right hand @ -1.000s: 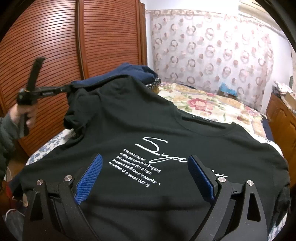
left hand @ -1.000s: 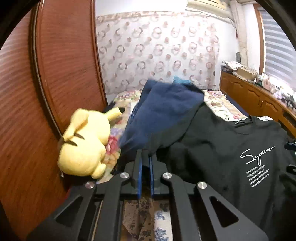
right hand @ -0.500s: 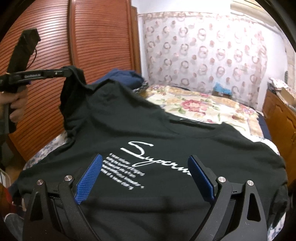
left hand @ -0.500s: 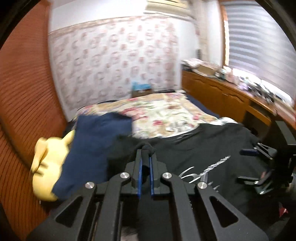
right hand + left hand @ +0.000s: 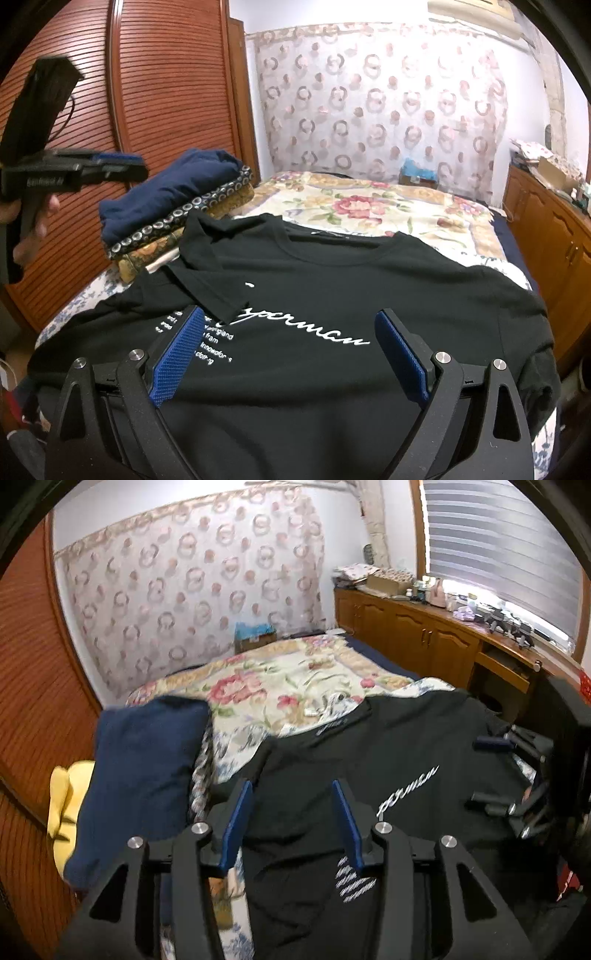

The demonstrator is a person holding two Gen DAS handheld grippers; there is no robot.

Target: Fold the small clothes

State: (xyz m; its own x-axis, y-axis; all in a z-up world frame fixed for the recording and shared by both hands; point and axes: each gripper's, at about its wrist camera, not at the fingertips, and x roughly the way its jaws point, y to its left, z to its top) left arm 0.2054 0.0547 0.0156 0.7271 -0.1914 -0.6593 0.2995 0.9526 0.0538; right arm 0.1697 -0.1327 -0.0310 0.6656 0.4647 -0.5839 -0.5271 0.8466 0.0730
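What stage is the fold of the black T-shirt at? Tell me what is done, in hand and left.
Done: the black T-shirt lies face up on the bed, its left sleeve folded in over the print. A stack of folded clothes sits beside it. In hand: nothing; the left tongs and right tongs are open and empty. Left: the other sleeve and the body folds.

2 wrist views close over the bed (image 5: 295,686), both sharing the black shirt (image 5: 332,288).
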